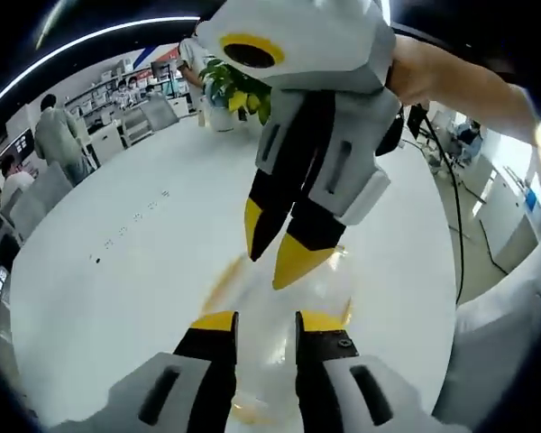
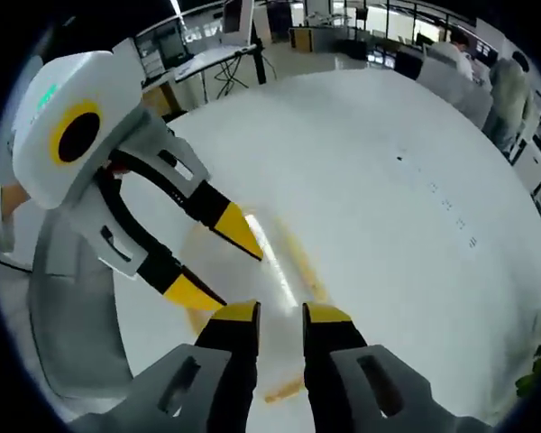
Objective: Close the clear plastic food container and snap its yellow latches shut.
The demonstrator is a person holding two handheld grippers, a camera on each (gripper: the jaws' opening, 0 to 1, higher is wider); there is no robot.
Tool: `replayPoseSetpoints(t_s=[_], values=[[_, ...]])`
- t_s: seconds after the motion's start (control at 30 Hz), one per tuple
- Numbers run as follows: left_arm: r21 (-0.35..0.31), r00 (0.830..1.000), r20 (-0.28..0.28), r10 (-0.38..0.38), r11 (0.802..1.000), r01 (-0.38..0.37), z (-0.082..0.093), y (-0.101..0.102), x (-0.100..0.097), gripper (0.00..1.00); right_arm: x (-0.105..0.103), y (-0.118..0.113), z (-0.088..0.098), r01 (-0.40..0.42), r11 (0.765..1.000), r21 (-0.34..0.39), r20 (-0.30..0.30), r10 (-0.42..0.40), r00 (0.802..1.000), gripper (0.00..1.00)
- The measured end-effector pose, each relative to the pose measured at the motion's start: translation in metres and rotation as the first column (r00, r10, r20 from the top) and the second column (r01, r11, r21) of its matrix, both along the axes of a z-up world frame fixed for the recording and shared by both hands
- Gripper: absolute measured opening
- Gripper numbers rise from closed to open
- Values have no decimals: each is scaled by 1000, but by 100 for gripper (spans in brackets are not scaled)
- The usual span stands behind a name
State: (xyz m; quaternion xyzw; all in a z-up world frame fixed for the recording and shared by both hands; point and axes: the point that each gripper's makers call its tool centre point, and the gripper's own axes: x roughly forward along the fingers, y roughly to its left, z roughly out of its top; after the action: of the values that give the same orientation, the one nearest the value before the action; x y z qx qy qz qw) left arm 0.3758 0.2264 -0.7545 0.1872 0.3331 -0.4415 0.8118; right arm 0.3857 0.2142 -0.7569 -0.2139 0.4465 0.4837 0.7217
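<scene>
bench (image 1: 144,262): smooth white top with a soft sheen; it reflects the ceiling light faintly.
food container (image 1: 284,298): clear, glossy plastic, nearly see-through against the bench, with glints on its curved walls.
yellow latches (image 2: 284,390): opaque yellow-orange plastic, blurred where seen through the clear walls.
left tongs (image 1: 265,322): matt black jaws with yellow tips that look smooth; body a matt pale grey plastic shell.
right tongs (image 2: 280,313): same finish, matt black jaws, yellow tips, pale grey moulded plastic housing.
plant (image 1: 239,86): leaves look waxy green and yellow.
</scene>
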Motion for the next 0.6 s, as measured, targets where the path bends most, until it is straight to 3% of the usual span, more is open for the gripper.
replayPoseSetpoints(t_s=[0.37,0.6], values=[[-26,998,-52,-45,999,44,-5,-8,-11,6,9,17,2,-18,998,61,27,17,999,11],[-29,992,-49,-118,993,116,-7,-11,-23,13,10,23,-3,-91,994,57,31,89,996,24]])
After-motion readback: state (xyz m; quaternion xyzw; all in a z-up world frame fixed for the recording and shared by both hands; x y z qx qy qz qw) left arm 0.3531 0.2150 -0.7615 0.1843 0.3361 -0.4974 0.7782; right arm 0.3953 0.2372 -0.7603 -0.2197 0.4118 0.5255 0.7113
